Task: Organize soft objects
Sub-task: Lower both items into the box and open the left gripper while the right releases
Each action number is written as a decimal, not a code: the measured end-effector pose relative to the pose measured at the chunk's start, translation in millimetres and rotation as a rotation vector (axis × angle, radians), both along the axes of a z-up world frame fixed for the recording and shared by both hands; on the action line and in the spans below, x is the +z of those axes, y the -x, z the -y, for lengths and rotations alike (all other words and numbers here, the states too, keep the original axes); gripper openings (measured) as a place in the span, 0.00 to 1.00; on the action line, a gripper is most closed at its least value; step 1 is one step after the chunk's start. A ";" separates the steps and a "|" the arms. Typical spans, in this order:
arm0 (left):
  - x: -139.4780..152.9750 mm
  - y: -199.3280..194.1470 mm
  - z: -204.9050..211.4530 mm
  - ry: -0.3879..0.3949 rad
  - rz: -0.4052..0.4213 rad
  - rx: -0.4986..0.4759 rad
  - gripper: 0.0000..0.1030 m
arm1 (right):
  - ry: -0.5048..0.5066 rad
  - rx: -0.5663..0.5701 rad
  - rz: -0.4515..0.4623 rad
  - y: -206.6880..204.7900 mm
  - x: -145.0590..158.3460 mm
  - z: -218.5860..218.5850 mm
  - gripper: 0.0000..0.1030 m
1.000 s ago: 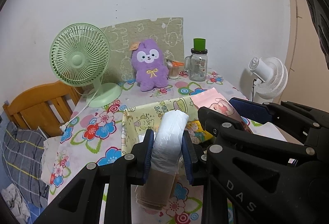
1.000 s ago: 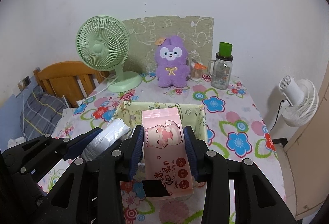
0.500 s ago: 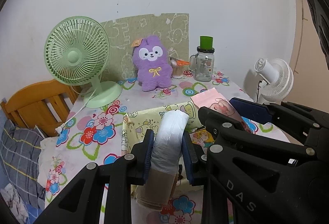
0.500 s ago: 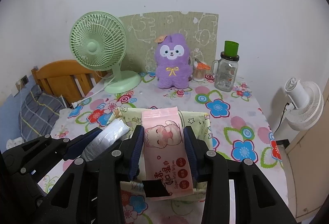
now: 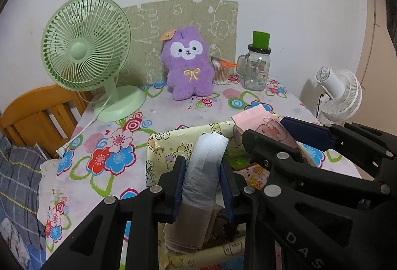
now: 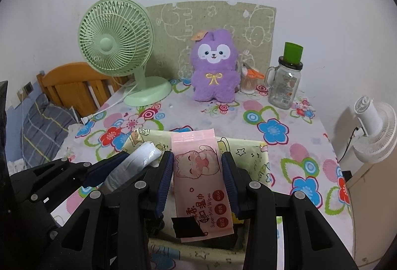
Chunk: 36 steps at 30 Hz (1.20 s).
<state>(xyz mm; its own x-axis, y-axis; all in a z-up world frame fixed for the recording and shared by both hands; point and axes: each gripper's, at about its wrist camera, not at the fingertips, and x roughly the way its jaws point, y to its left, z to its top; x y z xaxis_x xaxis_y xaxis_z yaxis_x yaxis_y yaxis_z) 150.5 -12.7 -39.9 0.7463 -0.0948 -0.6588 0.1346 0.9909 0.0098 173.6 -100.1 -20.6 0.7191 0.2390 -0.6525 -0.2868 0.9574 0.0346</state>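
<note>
Two claws over the yellow box (image 6: 258,158) (contents mostly hidden): left claw (image 5: 202,180) pinching a white roll (image 5: 206,163), right claw (image 6: 197,180) pinching pink wipes (image 6: 198,175).

Floral-cloth table (image 6: 278,153) carries green fan (image 6: 119,54), purple plush (image 6: 214,66), glass jar (image 6: 285,81), yellow box (image 6: 250,153).

purple plush (image 6: 214,66), green fan (image 6: 115,45), pink wipes pack (image 6: 201,180), floral tablecloth (image 6: 273,131)
</note>
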 end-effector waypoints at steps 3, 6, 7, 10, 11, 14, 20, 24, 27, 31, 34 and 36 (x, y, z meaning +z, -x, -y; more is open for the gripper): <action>-4.2 -6.4 -0.5 0.001 -0.009 0.002 0.39 | 0.002 0.001 -0.006 -5.8 -3.7 -0.9 0.42; -9.3 -12.6 -2.8 -0.003 -0.001 0.033 0.53 | 0.006 0.002 -0.014 -11.5 -7.9 -2.7 0.42; -9.9 -13.1 -3.4 -0.006 0.002 0.042 0.57 | 0.005 0.005 -0.016 -12.5 -8.6 -3.4 0.42; -13.8 -16.3 -6.3 -0.003 -0.009 0.047 0.77 | 0.005 0.017 -0.028 -18.1 -13.6 -6.3 0.42; -14.5 -16.1 -6.5 -0.005 -0.009 0.040 0.85 | 0.011 0.017 -0.031 -20.0 -15.8 -7.4 0.41; -16.7 -14.3 -5.8 -0.028 -0.003 0.023 0.88 | 0.008 0.023 -0.048 -26.8 -23.2 -8.8 0.41; -25.0 -18.9 -7.7 -0.047 -0.025 0.031 0.89 | 0.005 0.044 -0.069 -36.1 -34.6 -13.9 0.43; -28.5 -19.7 -7.7 -0.051 -0.037 0.026 0.90 | 0.003 0.053 -0.085 -39.4 -39.5 -15.9 0.44; -30.3 -19.0 -7.5 -0.047 -0.046 0.023 0.90 | 0.012 0.044 -0.078 -37.9 -39.4 -15.9 0.64; -32.2 -19.4 -8.3 -0.055 -0.055 0.037 0.92 | 0.031 0.024 -0.044 -32.0 -37.2 -13.2 0.82; -33.8 -18.1 -7.8 -0.041 -0.068 0.035 0.92 | 0.026 0.016 -0.060 -28.6 -37.7 -9.6 0.82; -34.8 -16.2 -5.3 -0.047 -0.071 0.034 0.93 | 0.021 0.011 -0.063 -24.4 -38.0 -7.0 0.82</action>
